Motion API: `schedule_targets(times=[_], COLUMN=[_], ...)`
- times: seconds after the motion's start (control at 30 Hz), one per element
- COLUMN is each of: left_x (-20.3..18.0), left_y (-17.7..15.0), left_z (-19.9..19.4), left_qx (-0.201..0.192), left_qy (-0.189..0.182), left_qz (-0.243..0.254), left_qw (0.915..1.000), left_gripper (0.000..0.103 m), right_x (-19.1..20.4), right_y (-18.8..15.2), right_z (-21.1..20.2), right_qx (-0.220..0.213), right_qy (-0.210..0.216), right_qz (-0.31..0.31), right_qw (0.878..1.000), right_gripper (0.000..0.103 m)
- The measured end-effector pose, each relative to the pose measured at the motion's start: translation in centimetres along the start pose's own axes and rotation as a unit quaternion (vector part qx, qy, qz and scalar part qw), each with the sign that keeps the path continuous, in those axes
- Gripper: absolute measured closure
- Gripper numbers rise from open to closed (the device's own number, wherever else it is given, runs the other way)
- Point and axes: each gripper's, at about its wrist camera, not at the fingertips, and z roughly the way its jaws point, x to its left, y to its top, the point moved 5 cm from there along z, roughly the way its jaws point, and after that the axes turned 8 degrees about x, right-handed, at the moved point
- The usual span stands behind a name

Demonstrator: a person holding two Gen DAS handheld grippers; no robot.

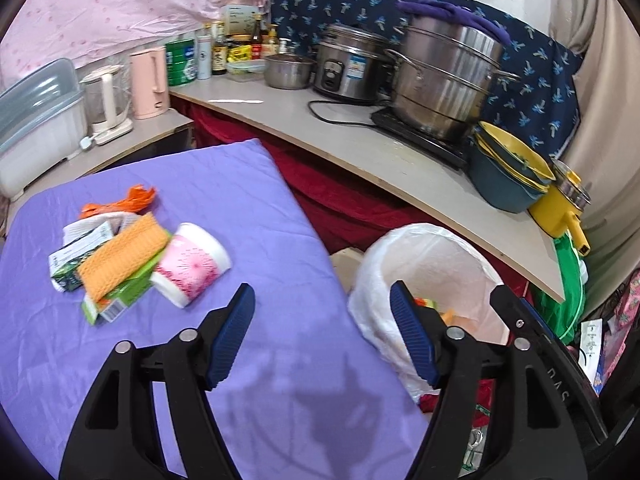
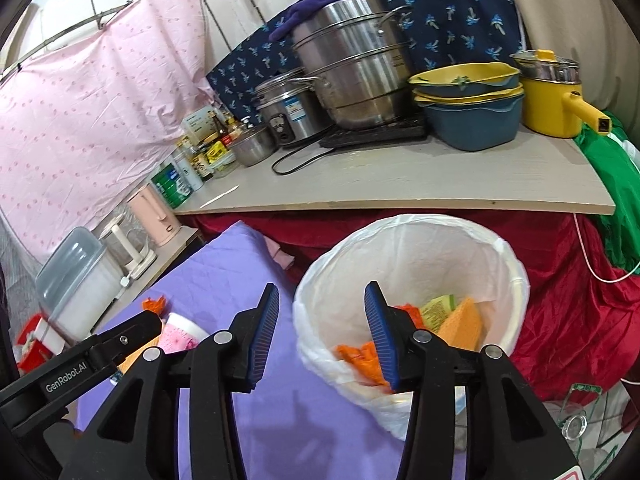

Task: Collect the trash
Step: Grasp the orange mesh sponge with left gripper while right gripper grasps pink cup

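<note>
The left tongs [image 1: 322, 308] hang with jaws apart and nothing between them, over the right edge of the purple cloth [image 1: 256, 360]. The right tongs [image 2: 322, 308] are also apart and hold nothing, straddling the near rim of the bin [image 2: 516, 280], which stands just beside the cloth's right edge.

The bin has a white bag liner and already holds trash: an orange sponge [image 2: 464, 326], a green packet [image 2: 436, 310] and orange scraps [image 2: 360, 360].

More trash lies in 1 pile toward the cloth's left side. A pink-and-white cup [image 1: 192, 266] lies on its side at the pile's right, touching an orange mesh sponge [image 1: 120, 258]. The sponge rests on green cartons [image 1: 116, 300], with a white box [image 1: 80, 244] at its left. An orange wrapper [image 1: 132, 198] lies at the pile's far end.

Beyond the cloth and bin, past red fabric [image 1: 332, 200], the worktop [image 1: 360, 148] carries a steel steamer pot [image 1: 444, 76] on a black hob, a rice cooker [image 1: 348, 66], stacked blue-and-yellow bowls [image 1: 508, 172] and a yellow pan [image 1: 560, 204] at its right end.
</note>
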Motion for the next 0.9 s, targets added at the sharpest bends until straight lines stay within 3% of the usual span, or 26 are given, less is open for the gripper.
schedule_targets(times=[0.37,0.9], left_x=[9.8,23.1], left_y=[-0.8,-3.2], left_z=[-1.7,-2.4], left_qx=[-0.005,0.006], left_qy=[0.040,0.091], left_qz=[-0.067,-0.163], left_qw=[0.9969,0.9824], left_gripper=[0.034,0.034], right_x=[7.9,17.4], right_y=[-3.2,-7.9], right_z=[2.5,7.5], right_qx=[0.040,0.099], right_qy=[0.038,0.074], right_qz=[-0.056,-0.115], right_qw=[0.997,0.986], right_gripper=[0.057,0.057])
